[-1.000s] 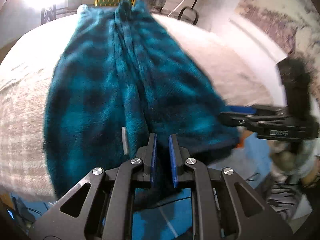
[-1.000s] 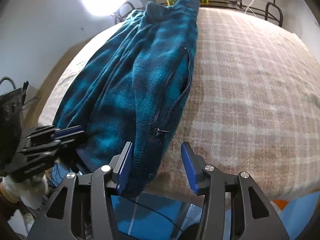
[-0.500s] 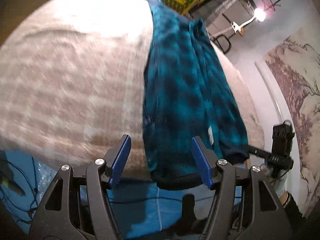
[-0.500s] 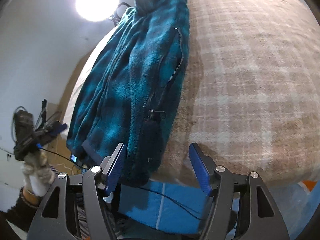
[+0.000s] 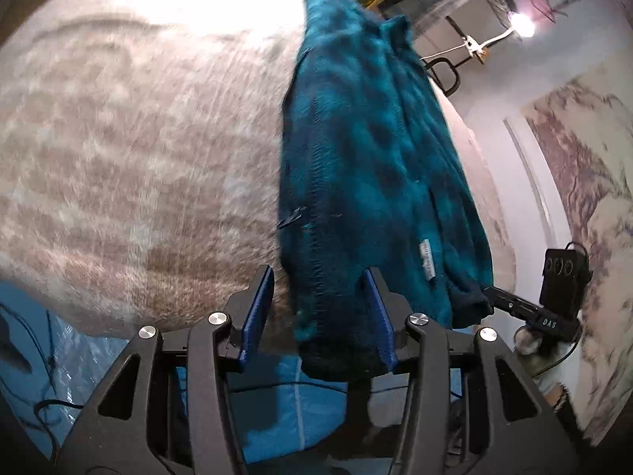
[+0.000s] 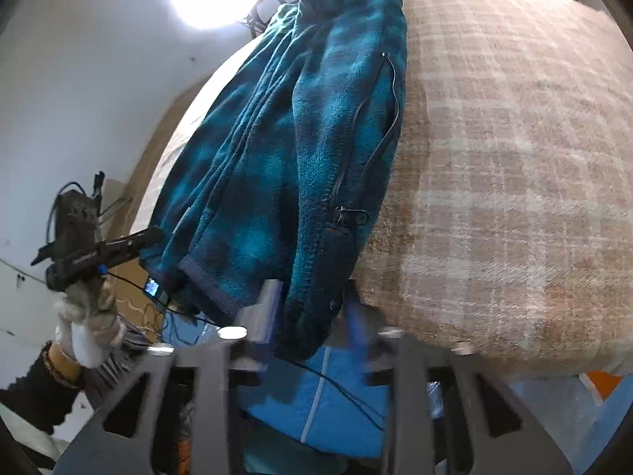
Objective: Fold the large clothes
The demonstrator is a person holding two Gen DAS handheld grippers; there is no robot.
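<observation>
Here, one fleece jacket [image 5: 372, 166], two closing claws astride its hem.

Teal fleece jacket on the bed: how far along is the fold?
Done: the teal fleece jacket lies as a long narrow strip on the plaid blanket, sides apparently folded in. In hand: both hand-held grippers sit at its near hem, closing, the left hand-held gripper and right hand-held gripper each with a hem corner between the jaws, neither clearly pinching yet. Left: probably folding the hem end up toward the collar.
</observation>
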